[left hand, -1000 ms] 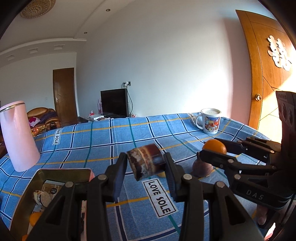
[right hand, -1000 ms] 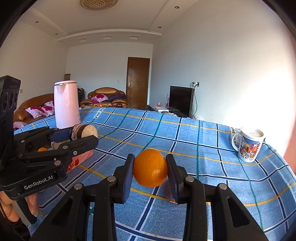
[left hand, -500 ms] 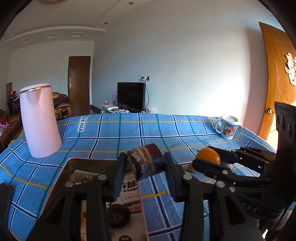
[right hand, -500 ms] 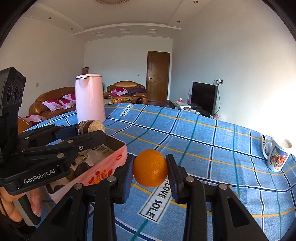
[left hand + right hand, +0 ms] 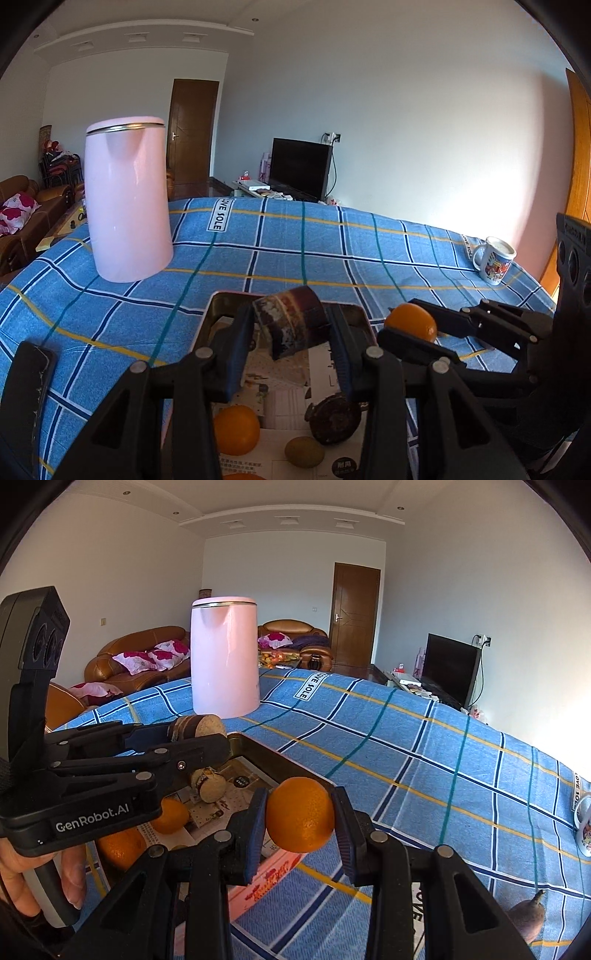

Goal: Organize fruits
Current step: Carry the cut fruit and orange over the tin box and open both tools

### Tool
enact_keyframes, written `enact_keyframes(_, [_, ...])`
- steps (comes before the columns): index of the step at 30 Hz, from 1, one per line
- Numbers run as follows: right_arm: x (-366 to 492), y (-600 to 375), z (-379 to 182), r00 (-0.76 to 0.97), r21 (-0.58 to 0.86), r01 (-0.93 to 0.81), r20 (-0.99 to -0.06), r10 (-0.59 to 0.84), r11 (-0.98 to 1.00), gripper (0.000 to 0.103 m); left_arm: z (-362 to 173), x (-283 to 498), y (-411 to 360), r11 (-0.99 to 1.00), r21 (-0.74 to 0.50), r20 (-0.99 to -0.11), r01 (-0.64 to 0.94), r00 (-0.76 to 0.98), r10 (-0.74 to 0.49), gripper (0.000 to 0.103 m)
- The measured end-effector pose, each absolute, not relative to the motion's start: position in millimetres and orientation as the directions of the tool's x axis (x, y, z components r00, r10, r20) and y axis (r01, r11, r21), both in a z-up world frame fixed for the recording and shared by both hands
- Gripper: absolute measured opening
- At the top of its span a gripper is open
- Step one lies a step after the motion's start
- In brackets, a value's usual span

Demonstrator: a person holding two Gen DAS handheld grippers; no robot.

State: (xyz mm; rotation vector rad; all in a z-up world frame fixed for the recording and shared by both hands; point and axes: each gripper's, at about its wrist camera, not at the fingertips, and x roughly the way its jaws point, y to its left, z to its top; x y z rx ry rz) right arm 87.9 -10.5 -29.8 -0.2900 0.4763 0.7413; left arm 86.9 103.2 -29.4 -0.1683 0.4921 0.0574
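Orange fruit: you have a round, bright orange fruit [image 5: 300, 819] clamped between the jaws of your right gripper [image 5: 300, 825], hanging at the box's 3 o'clock rim, not yet inside.
Dark piece: your left gripper [image 5: 291, 332] has its jaws closed on a brown, mottled, cut-ended chunk of fruit [image 5: 290, 325], held above the far end of the box.
Box: the shallow pink cardboard box with a paper-lined floor [image 5: 284, 867] sits on the blue checked cloth of the bench [image 5: 424, 760], at 5 o'clock from the tall pink kettle [image 5: 224, 657].
Already in the box: in the left wrist view you can see a second orange [image 5: 236, 428], a small green-brown oval fruit [image 5: 304, 451] and a dark round husk-like fruit [image 5: 335, 419] on the lining; the right wrist view shows more oranges and a pale cut piece there too.
Left out: one dull purple-brown pear-shaped fruit with a stem [image 5: 526, 921] lies on the cloth at 4 o'clock of your right gripper, well apart from the box.
Progress: by my reading you are well past halfway; both held pieces need lowering and releasing, then the purple one fetched.
Bystander: the printed white mug [image 5: 495, 260] stands far off at 2 o'clock; leave it.
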Motion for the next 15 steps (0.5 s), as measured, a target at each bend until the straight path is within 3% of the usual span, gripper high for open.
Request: enact_keyframes(15, [102.7, 42.3, -56.6, 0.556, -0.093, -0.740, -0.642, 0.529, 0.666, 0.037, -45.2, 90.9, 123.4, 0.983, -0.128, -0.547, -0.134, 0.836, 0.043, 0.043])
